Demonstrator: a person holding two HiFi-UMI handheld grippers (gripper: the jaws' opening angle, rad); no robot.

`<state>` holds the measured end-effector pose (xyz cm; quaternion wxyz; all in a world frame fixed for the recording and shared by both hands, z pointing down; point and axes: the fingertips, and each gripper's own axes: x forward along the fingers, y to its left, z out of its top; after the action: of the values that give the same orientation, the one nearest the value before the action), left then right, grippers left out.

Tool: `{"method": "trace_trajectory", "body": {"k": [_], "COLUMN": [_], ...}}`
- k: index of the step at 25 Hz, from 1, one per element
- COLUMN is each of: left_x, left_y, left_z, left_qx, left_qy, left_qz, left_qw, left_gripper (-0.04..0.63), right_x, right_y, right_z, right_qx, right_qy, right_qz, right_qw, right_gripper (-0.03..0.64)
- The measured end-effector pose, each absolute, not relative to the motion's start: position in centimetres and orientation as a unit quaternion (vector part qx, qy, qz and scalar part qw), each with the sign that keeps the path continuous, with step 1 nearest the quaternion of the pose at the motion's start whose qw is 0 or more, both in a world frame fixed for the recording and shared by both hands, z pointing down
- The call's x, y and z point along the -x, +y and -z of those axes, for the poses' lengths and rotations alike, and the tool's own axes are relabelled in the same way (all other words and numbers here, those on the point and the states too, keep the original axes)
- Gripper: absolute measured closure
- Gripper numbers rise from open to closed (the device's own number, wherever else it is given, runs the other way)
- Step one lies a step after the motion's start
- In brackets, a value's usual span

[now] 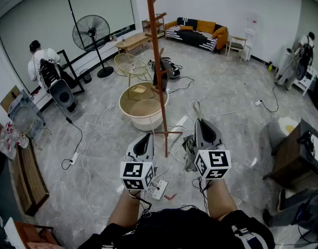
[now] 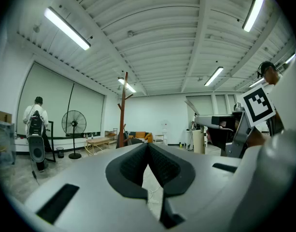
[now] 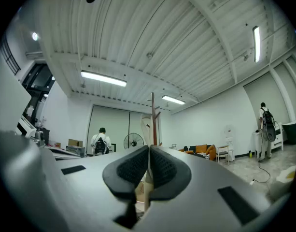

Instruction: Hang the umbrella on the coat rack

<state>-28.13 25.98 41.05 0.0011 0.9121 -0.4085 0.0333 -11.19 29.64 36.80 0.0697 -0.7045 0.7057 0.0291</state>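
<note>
The wooden coat rack [image 1: 160, 71] stands on the floor just ahead of me, its pole rising between my two grippers. It also shows as a thin pole with pegs in the left gripper view [image 2: 122, 110] and the right gripper view [image 3: 153, 115]. A pale long shape [image 3: 145, 125] hangs beside that pole; I cannot tell whether it is the umbrella. My left gripper [image 1: 147, 136] [image 2: 148, 145] is shut with nothing in it. My right gripper [image 1: 200, 122] [image 3: 148, 148] is shut and empty too. Both point at the rack from close by, without touching it.
A cream round tub chair [image 1: 143, 108] and a wire chair [image 1: 132, 65] stand by the rack's base. Cables and a power strip [image 1: 160, 188] lie near my feet. A standing fan [image 1: 92, 32], a sofa [image 1: 197, 32], a desk [image 1: 296, 149] and two people [image 1: 42, 61] [image 1: 304, 45] ring the room.
</note>
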Motion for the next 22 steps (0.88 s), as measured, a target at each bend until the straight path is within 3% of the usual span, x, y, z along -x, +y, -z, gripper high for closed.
{"method": "trace_trajectory", "body": {"k": [22], "left_x": [19.6], "left_y": [28.1], "left_z": [-43.2], "left_qx": [-0.900], "left_qy": [-0.435], "left_qz": [-0.028], "left_qw": [0.013], "left_gripper": [0.578], "right_x": [3.5], "right_y": [30.0], "right_z": [-38.5], "right_qx": [0.667], "right_qy": [0.742], "right_qz": [-0.024], "right_qw": [0.058], "right_gripper": [0.598]}}
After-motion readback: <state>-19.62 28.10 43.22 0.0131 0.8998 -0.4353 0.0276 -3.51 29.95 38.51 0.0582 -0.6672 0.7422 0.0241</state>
